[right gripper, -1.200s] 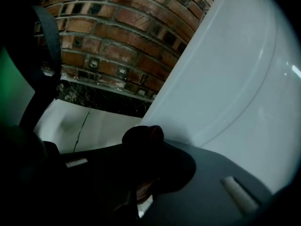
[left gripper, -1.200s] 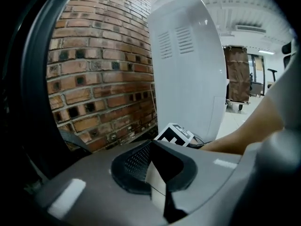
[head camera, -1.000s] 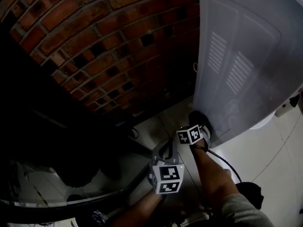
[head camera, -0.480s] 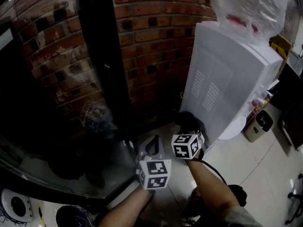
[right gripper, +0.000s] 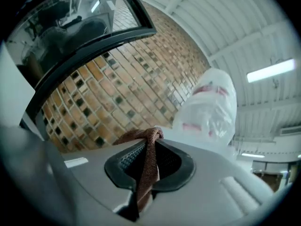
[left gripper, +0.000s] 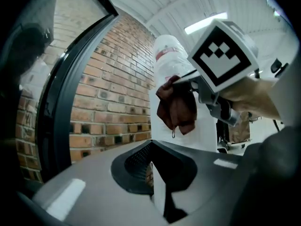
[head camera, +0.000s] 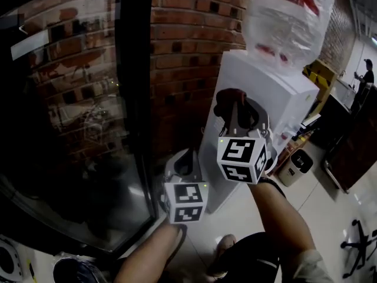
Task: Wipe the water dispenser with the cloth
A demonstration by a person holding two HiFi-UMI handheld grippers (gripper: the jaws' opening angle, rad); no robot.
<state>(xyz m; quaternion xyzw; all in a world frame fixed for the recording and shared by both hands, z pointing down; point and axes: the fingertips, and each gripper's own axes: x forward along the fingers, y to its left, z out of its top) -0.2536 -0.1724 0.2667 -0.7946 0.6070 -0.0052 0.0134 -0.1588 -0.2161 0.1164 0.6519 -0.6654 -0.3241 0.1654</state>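
Loosely bunched brown cloth (right gripper: pixel 147 166), pinched by right gripper (head camera: pixel 237 112), white water dispenser (head camera: pixel 283 96) beyond

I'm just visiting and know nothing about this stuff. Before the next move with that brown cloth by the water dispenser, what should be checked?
1. Grip on the brown cloth: ok. The right gripper has its jaws shut on it.
2. Cloth touching the white water dispenser: cannot tell. It is up by the upper side panel, but contact is not visible.
3. The left gripper out of the way: ok. It is lower and to the left, jaws together, nothing between them.
4. The clear water bottle seated on top: ok, upright.
5. Loose cloth end: ok, hanging free below the jaws.
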